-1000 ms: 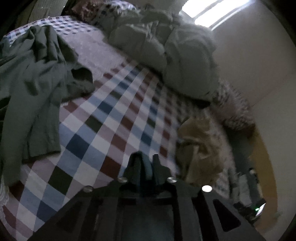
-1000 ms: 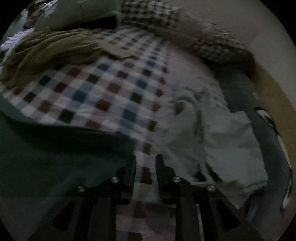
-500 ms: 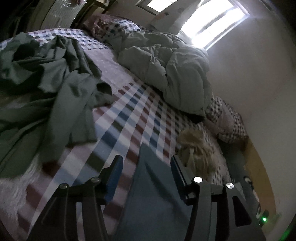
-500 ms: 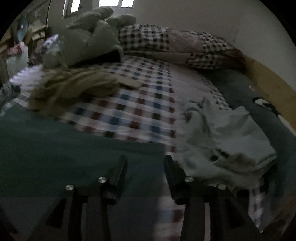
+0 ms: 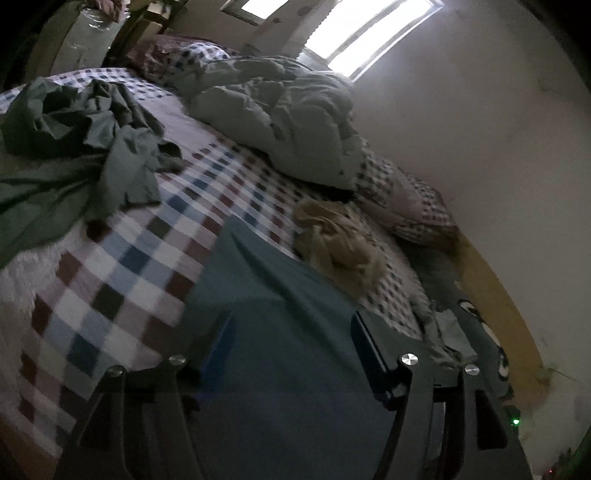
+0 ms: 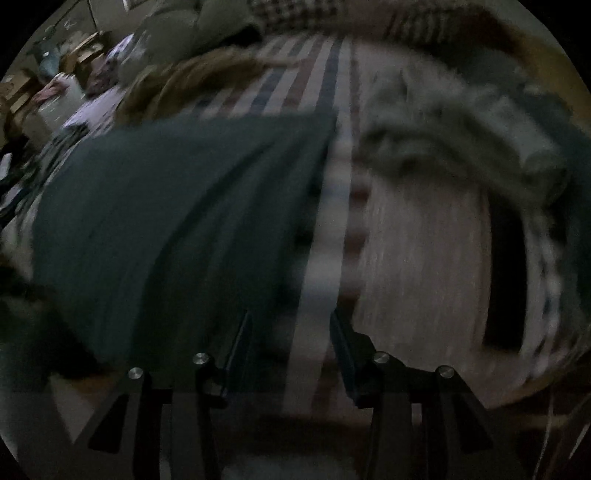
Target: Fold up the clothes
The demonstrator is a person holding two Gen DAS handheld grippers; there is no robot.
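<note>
Left gripper (image 5: 291,343) jaws opening, teal garment (image 5: 273,314) loose between them. Right gripper (image 6: 290,339) jaws apart over checked bedsheet (image 6: 325,266), garment edge at its left finger.

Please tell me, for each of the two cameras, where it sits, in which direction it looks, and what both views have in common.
Left wrist: sits on the left gripper, looks along the bed toward the window; its own jaws, opening, frame the teal garment.
Right wrist: sits on the right gripper, looks steeply down at the checked bedspread, blurred; its open jaws show.
Shared: teal garment, tan garment, bedspread.
</note>
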